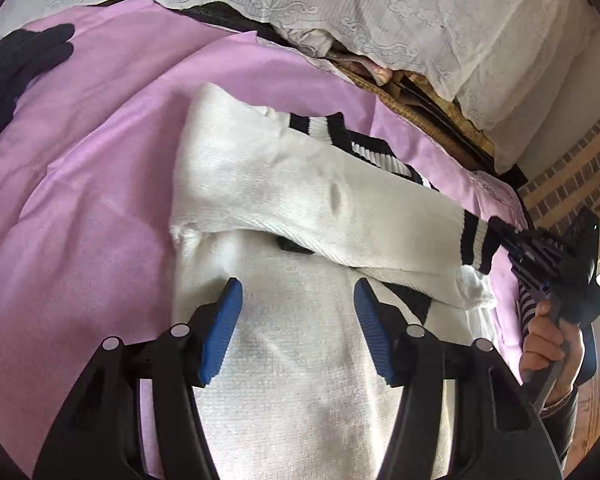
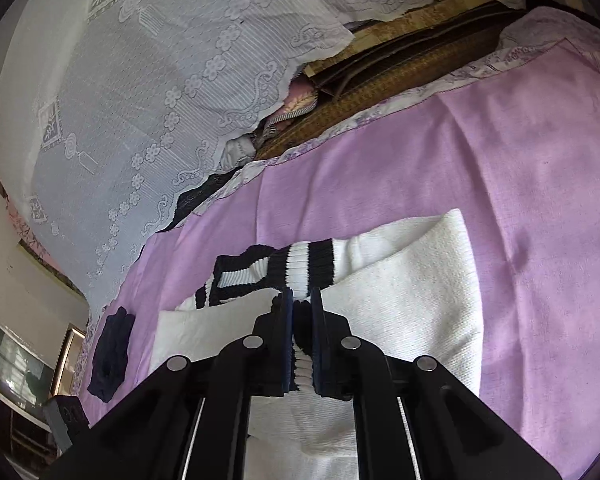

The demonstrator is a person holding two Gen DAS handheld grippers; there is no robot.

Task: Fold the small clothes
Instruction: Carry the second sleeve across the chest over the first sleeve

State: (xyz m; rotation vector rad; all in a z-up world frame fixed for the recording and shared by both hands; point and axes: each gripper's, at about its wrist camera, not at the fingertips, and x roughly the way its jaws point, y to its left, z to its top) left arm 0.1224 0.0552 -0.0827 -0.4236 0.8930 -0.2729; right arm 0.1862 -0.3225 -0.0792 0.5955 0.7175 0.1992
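A white knit sweater (image 1: 284, 360) with black-and-white ribbed trim lies on a lilac cloth (image 1: 100, 184). One sleeve (image 1: 300, 192) is laid across its body. My left gripper (image 1: 297, 284) hovers open over the sweater's body, its blue pads (image 1: 224, 320) apart with only flat knit between them. In the left wrist view, my right gripper (image 1: 540, 248) grips the sleeve's striped cuff (image 1: 476, 240) at the right, held by a hand (image 1: 548, 344). In the right wrist view, the right gripper (image 2: 302, 300) is shut on that ribbed cuff (image 2: 304, 268) above the sweater (image 2: 412, 312).
A dark garment (image 1: 20, 72) lies at the cloth's far left, also seen as a dark garment (image 2: 112, 352) in the right wrist view. White lace covers (image 2: 140, 100) drape over a pile behind. A woven mat (image 2: 380, 76) edges the cloth. A brick wall (image 1: 572, 176) stands at the right.
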